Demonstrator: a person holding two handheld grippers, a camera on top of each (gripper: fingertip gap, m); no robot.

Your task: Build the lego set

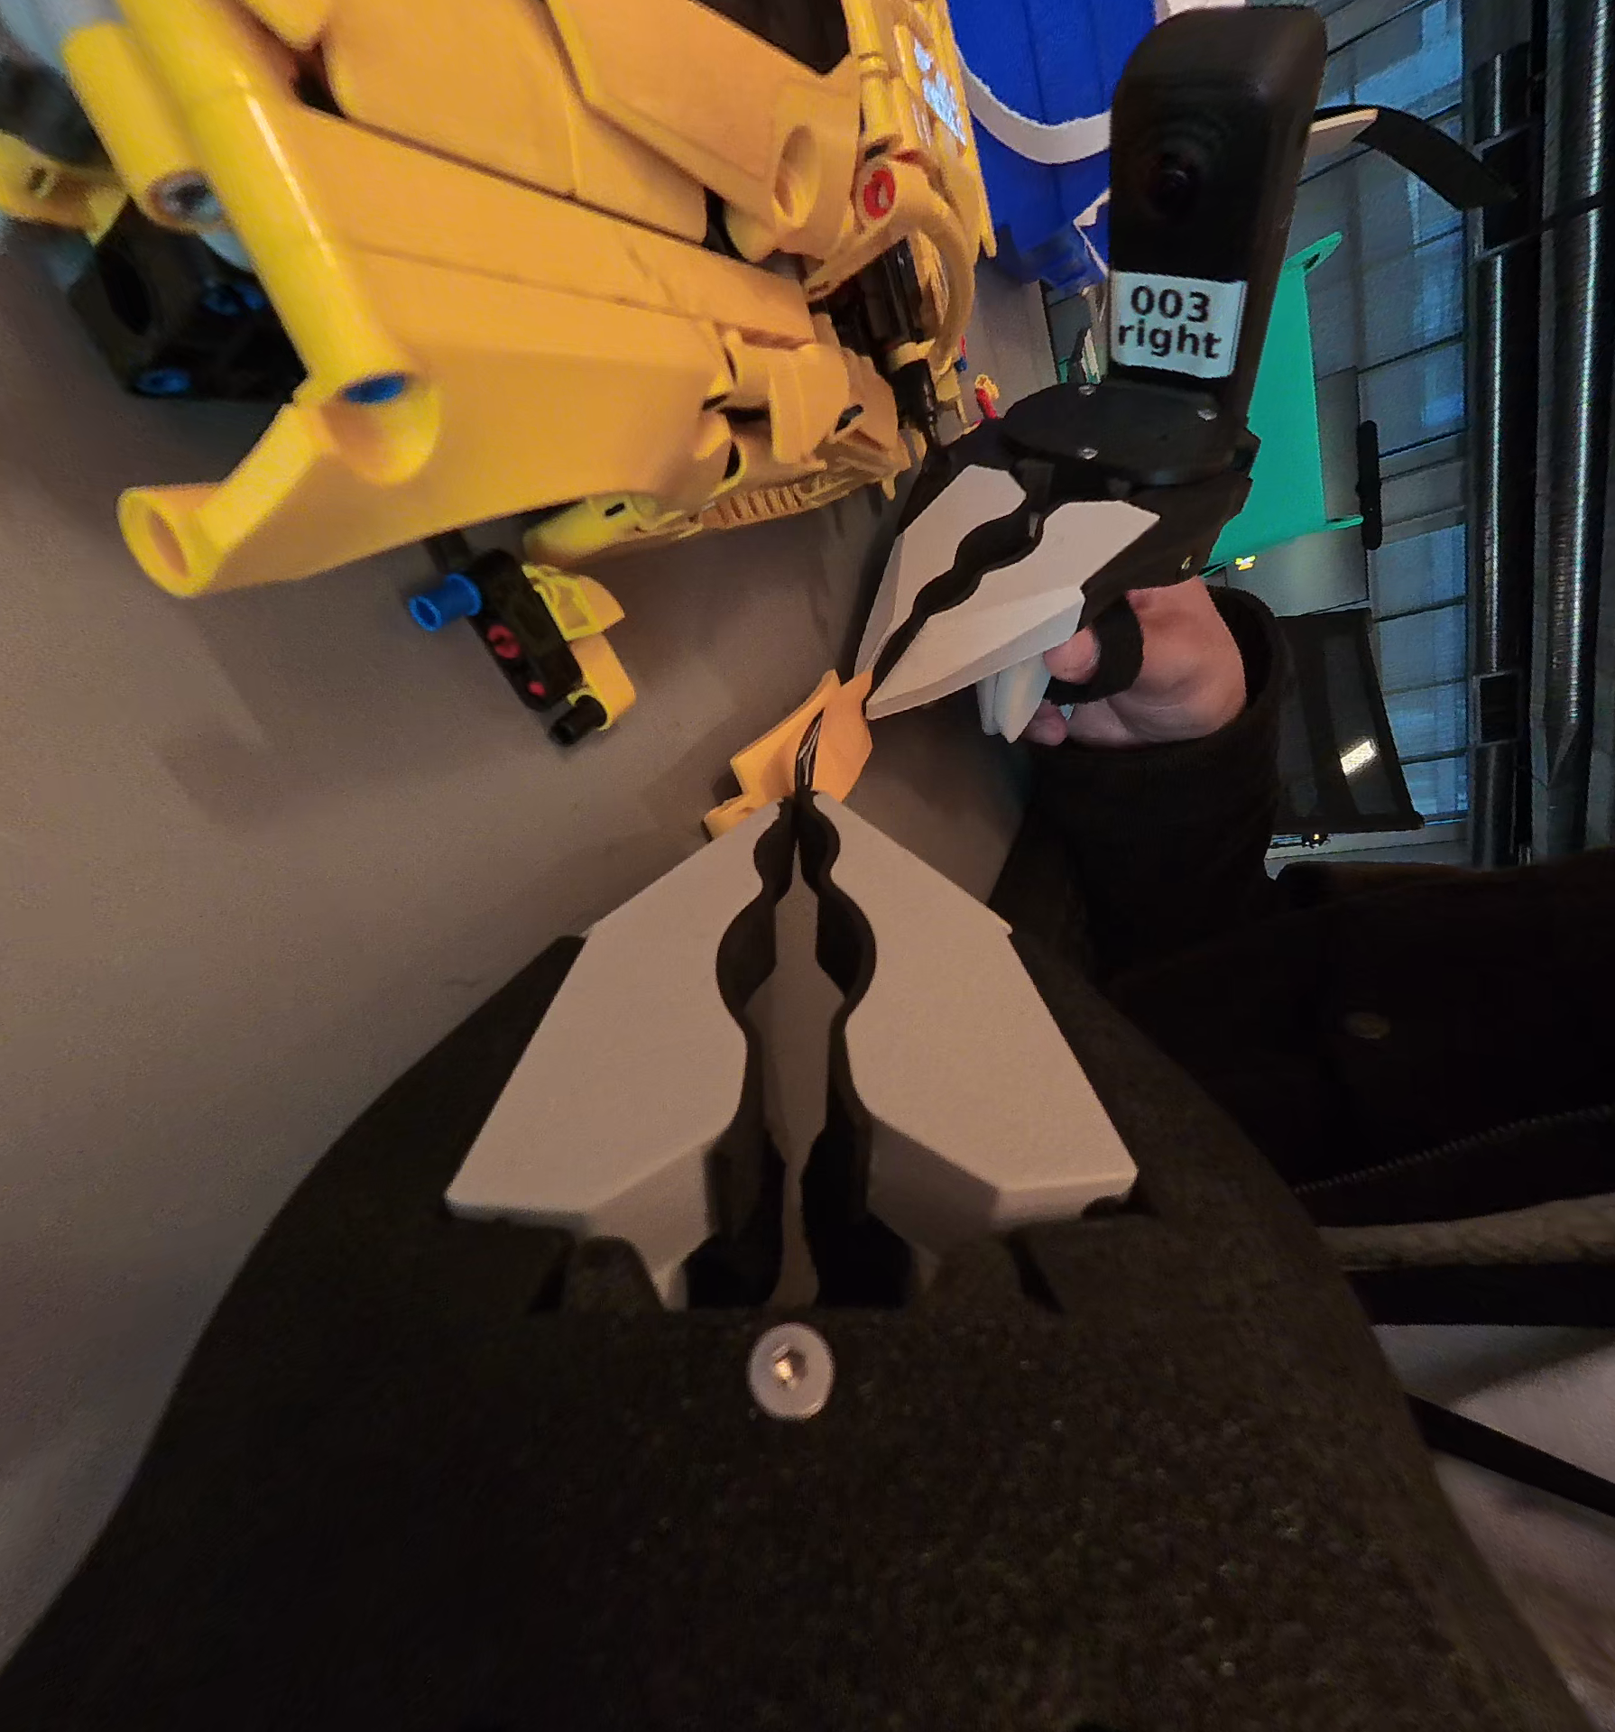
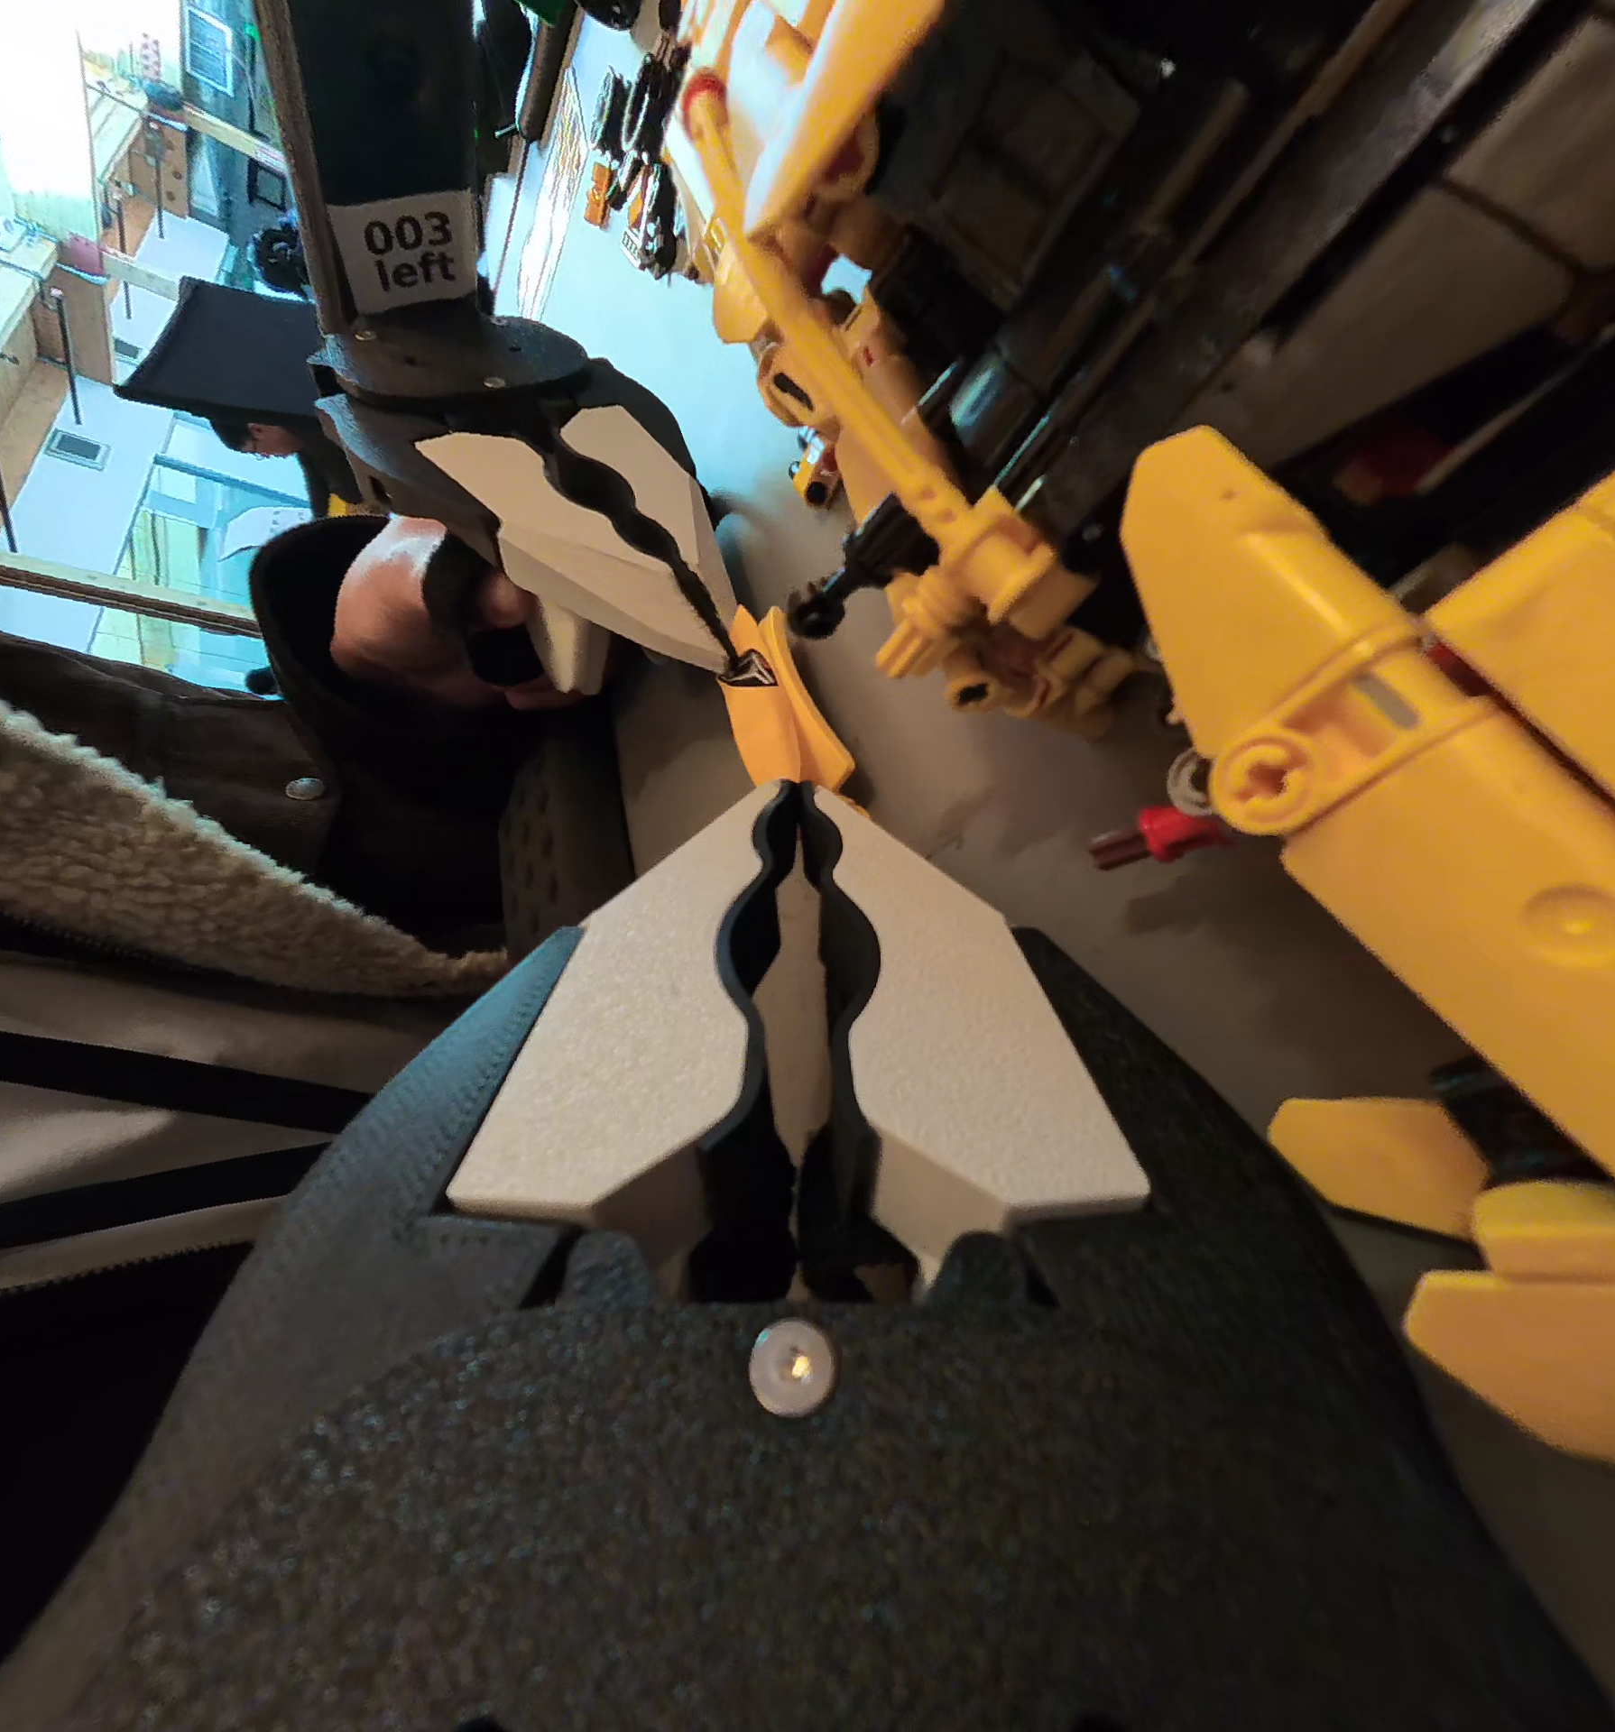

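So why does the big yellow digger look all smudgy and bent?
Left wrist view: the big yellow model is close to the wide-angle lens, which bends edges, and light is dim. Right wrist view: its yellow panels blur at the edge; the windows glare white.

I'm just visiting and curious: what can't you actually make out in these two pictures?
- Small yellow piece: both views, its ends sit inside the tips of the left hand-held gripper and the right hand-held gripper, so its full shape is hidden.
- Big yellow lego model: cut off by the top edge in the left wrist view, blurred in the right wrist view.
- Loose parts far along the table: right wrist view, too small to identify.
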